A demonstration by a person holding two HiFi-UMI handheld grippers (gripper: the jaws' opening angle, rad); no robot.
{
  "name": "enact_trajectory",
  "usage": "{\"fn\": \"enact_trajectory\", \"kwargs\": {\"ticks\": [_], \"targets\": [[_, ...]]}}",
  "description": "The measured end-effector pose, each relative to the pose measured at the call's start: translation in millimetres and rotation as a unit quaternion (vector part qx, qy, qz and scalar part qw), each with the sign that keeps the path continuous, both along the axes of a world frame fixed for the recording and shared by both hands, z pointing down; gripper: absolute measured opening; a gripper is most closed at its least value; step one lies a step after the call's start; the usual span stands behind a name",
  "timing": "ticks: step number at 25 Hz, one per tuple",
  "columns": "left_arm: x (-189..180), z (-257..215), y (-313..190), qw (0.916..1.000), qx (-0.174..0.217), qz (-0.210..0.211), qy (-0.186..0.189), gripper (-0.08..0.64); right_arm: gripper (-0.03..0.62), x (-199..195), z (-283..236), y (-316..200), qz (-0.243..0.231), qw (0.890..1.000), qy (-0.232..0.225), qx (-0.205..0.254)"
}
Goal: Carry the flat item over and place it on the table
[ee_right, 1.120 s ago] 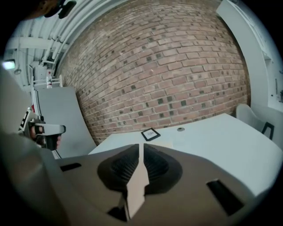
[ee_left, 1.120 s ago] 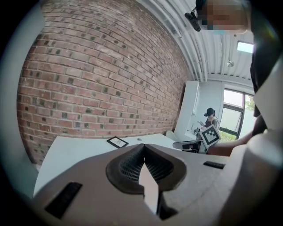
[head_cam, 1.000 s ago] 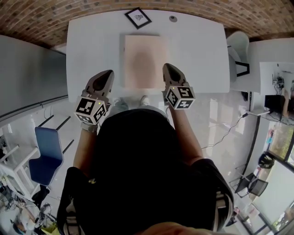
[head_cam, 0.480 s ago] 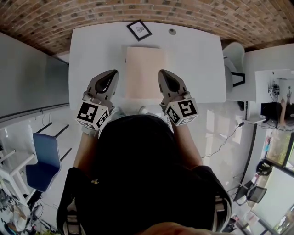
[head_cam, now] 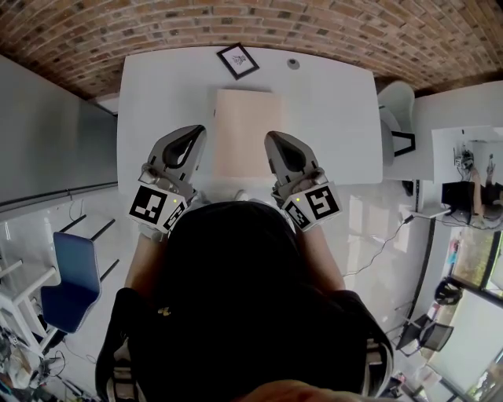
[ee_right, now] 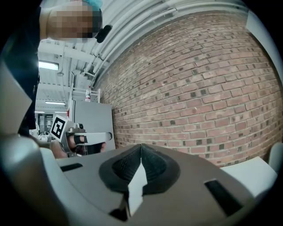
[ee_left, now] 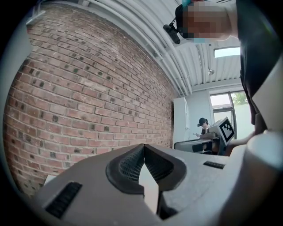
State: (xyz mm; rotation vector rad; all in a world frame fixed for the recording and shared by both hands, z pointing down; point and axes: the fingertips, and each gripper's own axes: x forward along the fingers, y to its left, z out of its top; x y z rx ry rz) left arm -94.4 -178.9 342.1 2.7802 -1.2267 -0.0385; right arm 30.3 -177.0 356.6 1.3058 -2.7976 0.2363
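A flat pale-beige board (head_cam: 245,133) lies on the white table (head_cam: 157,86), its near edge close to the table's front edge. My left gripper (head_cam: 195,132) is just off the board's left side, with a thin strip of table showing between them. My right gripper (head_cam: 273,138) overlaps the board's right edge; whether it touches cannot be told. In the left gripper view (ee_left: 143,145) and the right gripper view (ee_right: 141,145) the jaw tips meet, and only a pale sliver shows behind them. Nothing is seen gripped.
A small black-framed card (head_cam: 237,60) and a small round disc (head_cam: 293,63) sit at the table's far edge, by the brick wall (head_cam: 236,20). A white chair (head_cam: 397,110) stands to the right, a blue chair (head_cam: 67,283) on the floor at left.
The table and board have slid lower in the head view. Both grippers have drawn slightly inward toward the board's sides. Their jaws stay shut.
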Motion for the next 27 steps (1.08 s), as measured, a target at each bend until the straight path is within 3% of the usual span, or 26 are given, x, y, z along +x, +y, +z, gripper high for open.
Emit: {"fn": "enact_trajectory", "kwargs": {"ticks": [11,27], "targets": [[-7,-9,-5,0.9999,0.007,0.006,0.013,0.003,0.012,-13,-5,-1,-0.007,1.0,-0.006,0.0],[-14,3,-3,1.0,-0.004,0.005,0.002,0.003,0.012,-15,1,3,-0.003,1.0,-0.003,-0.013]]}}
